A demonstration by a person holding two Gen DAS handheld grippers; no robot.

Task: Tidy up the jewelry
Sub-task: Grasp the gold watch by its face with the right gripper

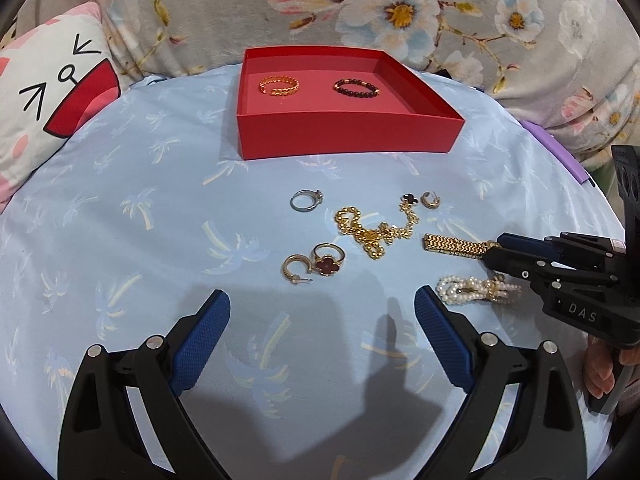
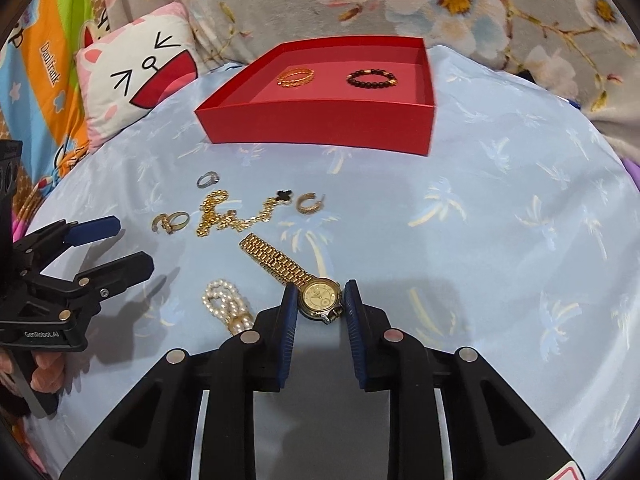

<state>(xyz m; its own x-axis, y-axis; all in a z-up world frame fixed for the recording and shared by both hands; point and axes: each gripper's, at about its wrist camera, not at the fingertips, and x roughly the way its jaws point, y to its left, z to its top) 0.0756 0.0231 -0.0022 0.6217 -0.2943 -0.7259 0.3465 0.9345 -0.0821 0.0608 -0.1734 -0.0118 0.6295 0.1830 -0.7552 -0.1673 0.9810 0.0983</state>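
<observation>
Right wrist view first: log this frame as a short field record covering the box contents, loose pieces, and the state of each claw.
box: red box, open, on the blue palm-print cloth
in box: gold chain bracelet; dark bead bracelet
right claw: fingers either side of the gold watch face, slight gaps, watch lying on the cloth
left claw: open, holding nothing
loose on cloth: pearl bracelet; gold chain with black clover; silver ring; red clover ring; two gold hoop earrings

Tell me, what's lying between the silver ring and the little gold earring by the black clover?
In the left wrist view, only bare blue cloth separates the silver ring and gold earring, besides the black clover.
</observation>
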